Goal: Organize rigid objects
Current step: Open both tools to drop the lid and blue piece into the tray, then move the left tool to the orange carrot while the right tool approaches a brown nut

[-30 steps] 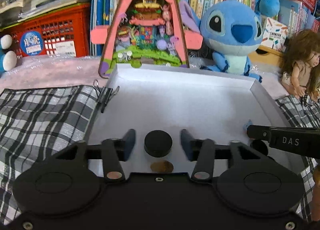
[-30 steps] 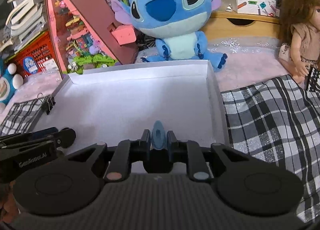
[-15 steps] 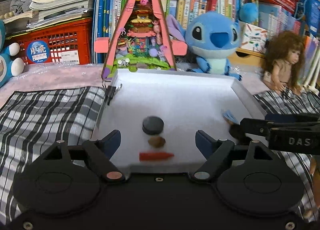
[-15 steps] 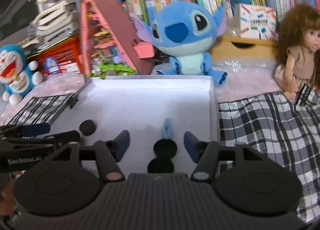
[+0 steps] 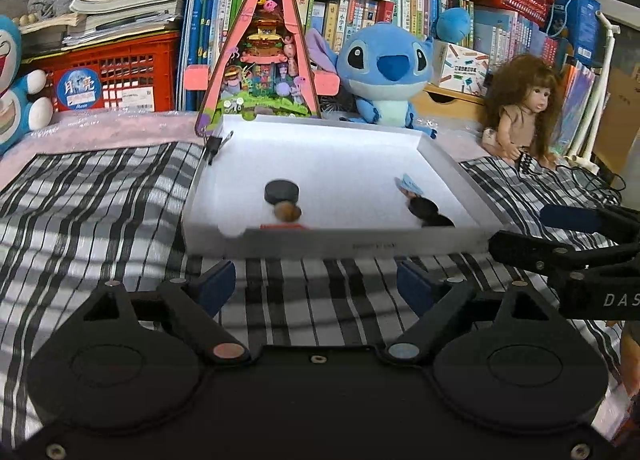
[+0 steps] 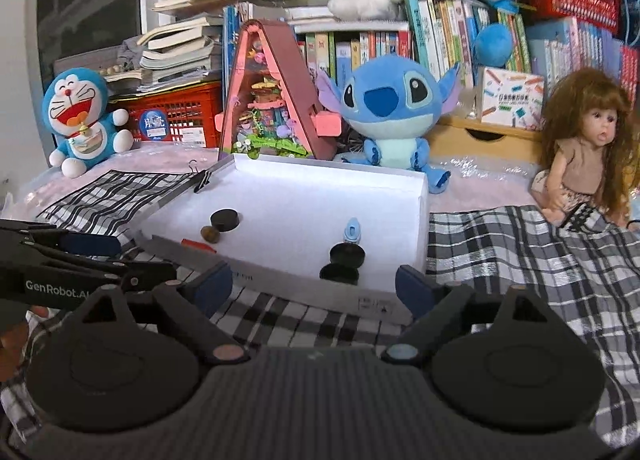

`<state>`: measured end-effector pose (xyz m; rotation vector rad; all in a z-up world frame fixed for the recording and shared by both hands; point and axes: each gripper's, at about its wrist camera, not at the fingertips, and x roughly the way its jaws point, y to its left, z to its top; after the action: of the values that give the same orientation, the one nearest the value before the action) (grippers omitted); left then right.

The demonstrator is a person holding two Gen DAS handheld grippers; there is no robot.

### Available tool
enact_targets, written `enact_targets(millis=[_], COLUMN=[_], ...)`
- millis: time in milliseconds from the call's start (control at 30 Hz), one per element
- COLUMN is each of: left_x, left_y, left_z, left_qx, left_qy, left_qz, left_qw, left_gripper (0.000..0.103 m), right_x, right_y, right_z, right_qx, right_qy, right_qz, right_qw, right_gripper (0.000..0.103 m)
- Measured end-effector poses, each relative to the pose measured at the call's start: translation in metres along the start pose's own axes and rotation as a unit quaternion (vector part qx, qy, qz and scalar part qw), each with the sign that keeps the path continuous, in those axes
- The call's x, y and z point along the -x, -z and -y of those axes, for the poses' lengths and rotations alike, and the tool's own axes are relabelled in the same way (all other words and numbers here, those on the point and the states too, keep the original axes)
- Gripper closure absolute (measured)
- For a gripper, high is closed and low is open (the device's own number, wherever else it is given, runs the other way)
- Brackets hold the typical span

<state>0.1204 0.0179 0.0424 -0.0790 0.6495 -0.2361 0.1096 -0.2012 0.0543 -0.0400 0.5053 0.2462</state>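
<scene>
A white box lies on the plaid cloth. On its left side rest a black puck, a brown round piece and a red piece. A blue clip and two black discs sit on its right side. My left gripper hovers over the cloth just in front of the box, its jaws opening with nothing between them. My right gripper is also in front of the box, jaws opening and empty. Each gripper appears at the edge of the other's view.
A binder clip grips the box's far left corner. Behind the box stand a pink triangular toy house, a blue plush, a doll at right, a red crate and bookshelves. Plaid cloth spreads on both sides.
Both grippers drew back out of the box to the cloth in front of it and opened wide. The right one let go of the blue clip; the left one left the black puck behind.
</scene>
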Motion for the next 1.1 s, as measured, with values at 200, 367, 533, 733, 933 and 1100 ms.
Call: enact_targets(millis=[200,367,533,733,933,1100], left_x=[0.018,0.029,0.037,0.038,0.036,0.032], left_y=[0.027,0.048,0.063,0.078,0.080,0.079], left_z=[0.002,0.006,0.007,0.010,0.012,0.009], left_qx=[-0.005,-0.015,-0.025,-0.034,-0.050,-0.055], left_qy=[0.005,0.002,-0.006,-0.001,-0.024,-0.052], left_qz=[0.006,0.000,-0.010,-0.026,-0.027,-0.027], left_qw=[1.0000,0.9999,0.9996,0.9991,0.9981,0.9968], left_gripper=[0.016,0.016,0.016,0.016,0.015,0.012], right_x=[0.025,0.039,0.054,0.066,0.072,0.073], right_y=[0.026,0.051,0.069,0.084,0.098,0.104], right_z=[-0.001,0.000,0.001,0.001,0.003,0.008], right_qx=[0.002,0.008,0.018,0.017,0.020,0.010], right_qy=[0.006,0.020,0.034,0.046,0.058,0.063], right_qz=[0.010,0.007,0.011,0.012,0.003,-0.003], right_qw=[1.000,1.000,0.999,0.999,0.998,0.998], right_gripper=[0.005,0.001,0.000,0.000,0.000,0.000])
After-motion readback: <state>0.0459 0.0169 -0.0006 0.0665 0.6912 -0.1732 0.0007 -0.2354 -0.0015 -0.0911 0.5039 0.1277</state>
